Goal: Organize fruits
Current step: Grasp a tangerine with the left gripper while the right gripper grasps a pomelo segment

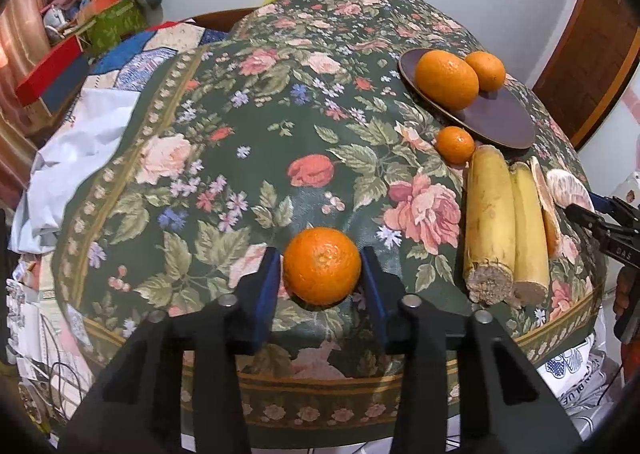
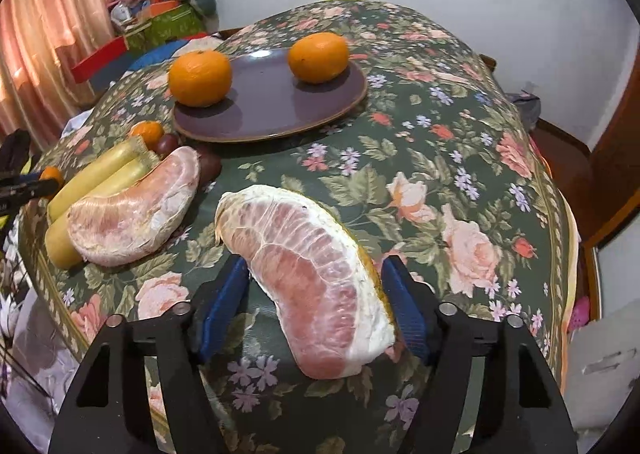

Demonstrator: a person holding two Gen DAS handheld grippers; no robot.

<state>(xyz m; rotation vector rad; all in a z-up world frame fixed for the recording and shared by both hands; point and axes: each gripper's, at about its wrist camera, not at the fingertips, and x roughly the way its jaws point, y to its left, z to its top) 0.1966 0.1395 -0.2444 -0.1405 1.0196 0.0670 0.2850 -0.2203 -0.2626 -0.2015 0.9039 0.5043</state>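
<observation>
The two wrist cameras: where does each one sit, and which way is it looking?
Left wrist view: sits on the left gripper, looking forward and down over the floral tablecloth; its own jaws show at the bottom, closed on an orange.
Right wrist view: sits on the right gripper, aimed likewise; its jaws flank a peeled pomelo segment.
Shared: both see the purple plate with two oranges and the bananas; each glimpses the other gripper at its edge.

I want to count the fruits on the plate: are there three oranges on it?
No, only two oranges sit on the purple plate; the small orange lies beside it.
</observation>
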